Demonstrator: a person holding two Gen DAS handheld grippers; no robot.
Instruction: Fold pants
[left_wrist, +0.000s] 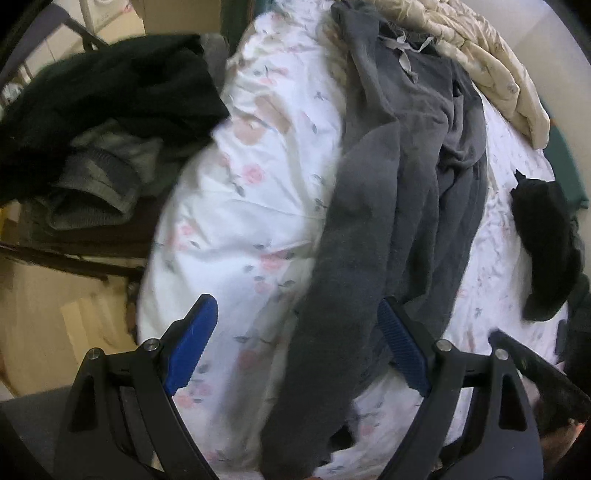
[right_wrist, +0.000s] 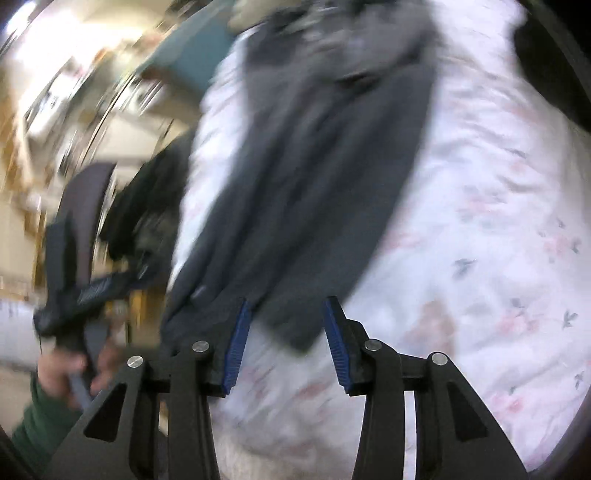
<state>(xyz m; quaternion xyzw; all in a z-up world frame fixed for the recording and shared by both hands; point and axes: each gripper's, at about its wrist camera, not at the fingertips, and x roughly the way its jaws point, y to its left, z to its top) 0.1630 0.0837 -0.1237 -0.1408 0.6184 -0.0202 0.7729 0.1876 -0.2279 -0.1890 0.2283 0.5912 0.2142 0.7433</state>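
Far left in the left wrist view: a heap of dark clothes (left_wrist: 110, 92) with a grey knit piece (left_wrist: 92, 192) below it, off the edge of the bed.

Centre: bed under a white floral sheet (left_wrist: 240, 203). The grey pants (left_wrist: 369, 206) lie lengthwise on it, waistband and drawstring at the far end, legs running toward the camera. The two legs appear laid one over the other, though bunched and wrinkled along the right side. Judgement: the lengthwise fold looks done or nearly so; smoothing and the crosswise folds are still to do.

Left tongs (left_wrist: 297, 325): spread wide, holding nothing. The near leg end lies between the blue pads, closer to the right-hand one, which may brush the cloth; contact not clear.

Right of the pants: a black garment (left_wrist: 543, 251) on the sheet, well apart; a cream quilt (left_wrist: 491, 74) at the far corner.

Right wrist view, heavily blurred. At its left, a hand (right_wrist: 70, 365) in a green sleeve (right_wrist: 40, 424) grips the other tool. Right tongs (right_wrist: 286, 328): about half open, gripping nothing. The pants' cuff end (right_wrist: 295, 184) lies in the gap between the pads, with no pad pressing on it as far as the blur allows.
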